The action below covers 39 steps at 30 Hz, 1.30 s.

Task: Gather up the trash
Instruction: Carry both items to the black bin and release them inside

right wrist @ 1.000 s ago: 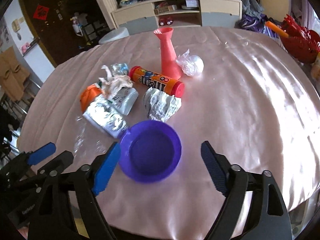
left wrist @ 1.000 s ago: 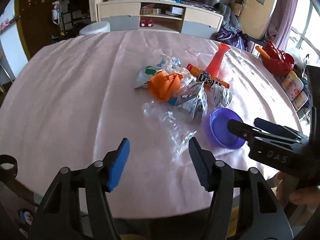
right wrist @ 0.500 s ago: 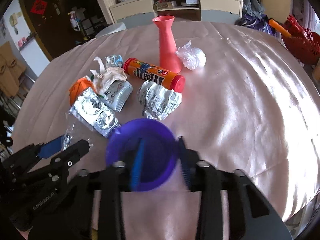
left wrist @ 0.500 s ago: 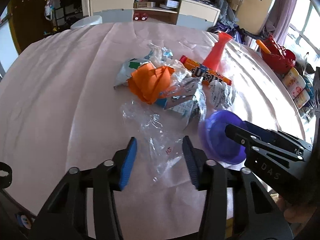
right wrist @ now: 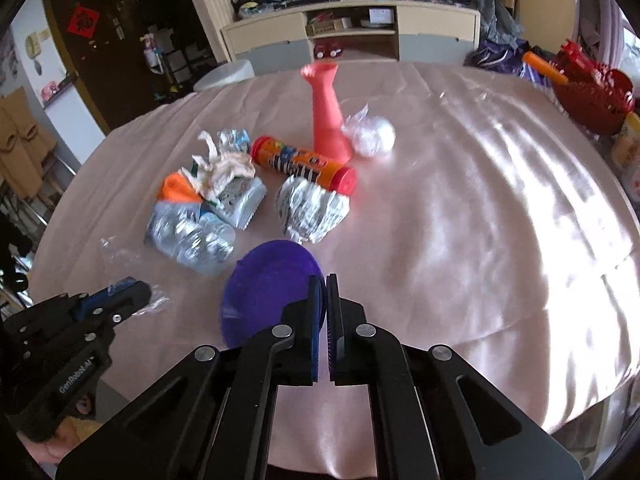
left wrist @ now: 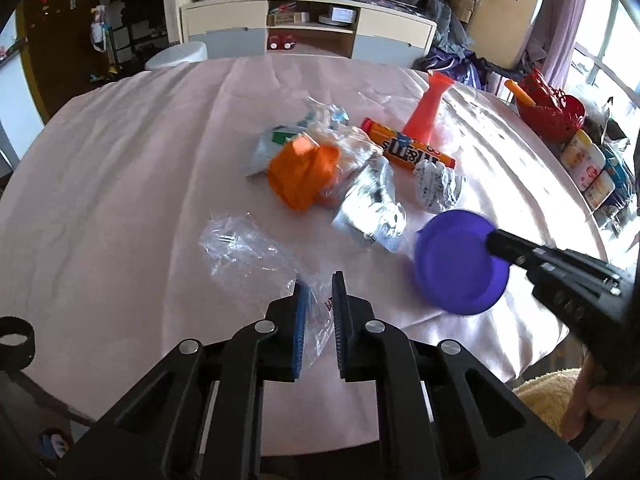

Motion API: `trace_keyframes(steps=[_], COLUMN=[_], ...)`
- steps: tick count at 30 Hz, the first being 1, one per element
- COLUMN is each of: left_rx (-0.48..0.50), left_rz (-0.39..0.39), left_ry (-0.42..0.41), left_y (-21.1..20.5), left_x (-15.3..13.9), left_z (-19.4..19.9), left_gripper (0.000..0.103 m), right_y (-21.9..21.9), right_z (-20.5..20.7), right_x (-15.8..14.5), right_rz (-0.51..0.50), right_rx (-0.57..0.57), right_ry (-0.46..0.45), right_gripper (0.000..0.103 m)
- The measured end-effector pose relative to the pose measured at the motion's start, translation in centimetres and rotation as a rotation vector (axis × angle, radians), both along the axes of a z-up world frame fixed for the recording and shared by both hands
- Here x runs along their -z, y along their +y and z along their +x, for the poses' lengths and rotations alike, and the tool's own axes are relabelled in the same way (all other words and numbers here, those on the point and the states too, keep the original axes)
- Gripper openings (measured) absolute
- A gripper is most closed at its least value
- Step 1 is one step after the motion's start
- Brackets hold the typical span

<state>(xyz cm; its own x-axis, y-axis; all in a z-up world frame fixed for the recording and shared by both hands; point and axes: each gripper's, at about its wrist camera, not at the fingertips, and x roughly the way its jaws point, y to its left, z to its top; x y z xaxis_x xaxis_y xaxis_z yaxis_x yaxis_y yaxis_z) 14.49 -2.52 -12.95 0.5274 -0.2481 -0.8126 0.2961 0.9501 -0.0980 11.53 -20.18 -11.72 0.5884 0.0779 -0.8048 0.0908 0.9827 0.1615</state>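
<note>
So both grippers are just getting their first grabs here, nothing's actually been collected yet as far as I can tell. The left gripper [left wrist: 318, 284] is closing its jaws on the near corner of the clear bag [left wrist: 248, 248], which is lying flat on the tablecloth [left wrist: 120, 168] in front of the trash pile. The plastic is sitting between the pads, but there's a sliver of gap showing, so I wouldn't call it pinched yet.

The right gripper [right wrist: 325, 280] is clamped tight on the near rim of the purple bowl [right wrist: 268, 280], with the jaws basically together and the thin wall between them. The bowl is looking tipped up, not sitting flat, and it's empty.

My guess is the bowl is going to be the bin, though I can't be sure of that.

What's left is pretty much everything:
- orange wrapper [left wrist: 302, 172] sitting in the middle of the heap
- foil pack [left wrist: 372, 208] right beside it, near the bowl
- crumpled wrapper [right wrist: 312, 208] just past the bowl
- tissue [right wrist: 220, 172] lying on top of the heap
- candy tube [right wrist: 304, 162] lying on its side, touching the base of the vase [right wrist: 330, 116]
- white wad [right wrist: 372, 134] right next to the vase

The vase is standing upright and probably isn't trash. So we're sitting at the very start, with the whole pile waiting.
</note>
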Motion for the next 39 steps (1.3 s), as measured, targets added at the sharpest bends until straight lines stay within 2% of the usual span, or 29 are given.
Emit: trace_keyframes(steps=[4, 10, 15, 20, 24, 32, 39], left_rx=[-0.007, 0.016, 0.044, 0.064, 0.077, 0.116, 0.1], left_rz=[0.021, -0.019, -0.027, -0.04, -0.05, -0.055, -0.046], left_ry=[-0.043, -0.077, -0.086, -0.049, 0.015, 0.117, 0.153], left_y=[1.4, 2.8, 2.5, 2.4, 2.2, 1.1, 1.3], left_x=[-1.9, -3.9, -4.1, -2.7, -0.6, 2.7, 3.8], left_z=[-1.5, -4.9, -8.6, -11.5, -12.8, -14.0, -13.7], left_gripper=[0.011, 0.011, 0.011, 0.011, 0.011, 0.012, 0.019], right_y=[-0.8, -0.3, 0.7, 1.6, 2.2, 2.9, 3.1], right_z=[-1.2, -4.4, -7.7, -10.3, -11.6, -12.0, -11.3], right_x=[-2.0, -4.1, -4.2, -2.7, -0.9, 3.1, 4.2], right_rz=[-0.039, -0.066, -0.083, -0.085, -0.107, -0.063, -0.049], right_rx=[-0.002, -0.064, -0.1, -0.126, -0.134, -0.151, -0.145], right_ry=[-0.037, -0.071, -0.07, -0.024, 0.019, 0.132, 0.174], right_gripper=[0.004, 0.004, 0.004, 0.004, 0.005, 0.005, 0.008])
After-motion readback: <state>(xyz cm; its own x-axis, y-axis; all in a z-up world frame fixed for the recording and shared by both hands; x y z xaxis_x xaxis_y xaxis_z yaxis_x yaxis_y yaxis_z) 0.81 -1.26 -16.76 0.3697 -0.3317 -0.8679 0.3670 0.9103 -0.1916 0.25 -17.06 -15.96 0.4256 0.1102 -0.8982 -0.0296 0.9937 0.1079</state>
